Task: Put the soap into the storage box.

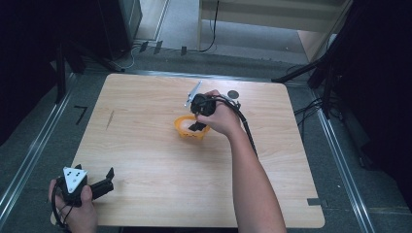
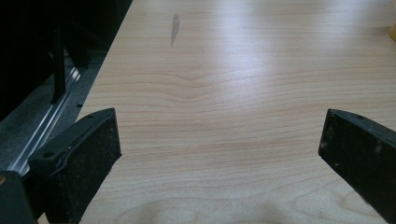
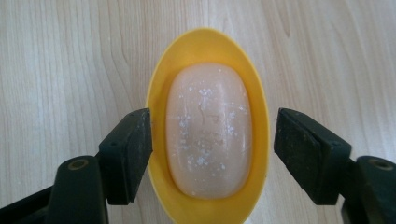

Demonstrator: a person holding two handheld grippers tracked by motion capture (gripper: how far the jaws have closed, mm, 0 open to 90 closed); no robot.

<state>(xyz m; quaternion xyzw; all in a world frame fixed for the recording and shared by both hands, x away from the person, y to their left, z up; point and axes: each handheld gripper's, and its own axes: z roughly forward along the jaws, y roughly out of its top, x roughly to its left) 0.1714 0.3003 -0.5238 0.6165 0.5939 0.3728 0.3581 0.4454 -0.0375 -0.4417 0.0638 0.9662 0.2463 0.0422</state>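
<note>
Seen along the right gripper (image 3: 212, 154), its two black jaws stand wide apart on either side of an oval yellow soap dish (image 3: 158, 84). The left jaw's inner edge overlaps the dish's rim in this view, though whether it touches cannot be told; the right jaw sits just beside the rim with a thin strip of table showing between them. Neither jaw holds anything. In the dish lies a pale peach bar of soap (image 3: 208, 128), speckled with white flecks. Its long axis runs straight away from the camera, in line with the dish's own length and crosswise to the gap between the jaws. From the high view, the right hand (image 1: 221, 116) holds this gripper pointing down over the dish, which sits a little beyond the middle of the light wooden table (image 1: 160, 160). A small dark round object (image 1: 233, 94) lies on the table beyond the hand. The left gripper (image 1: 108, 178) rests at the near left corner of the table in the left hand (image 1: 77, 208), its jaws wide open over bare wood, gripping nothing.
</note>
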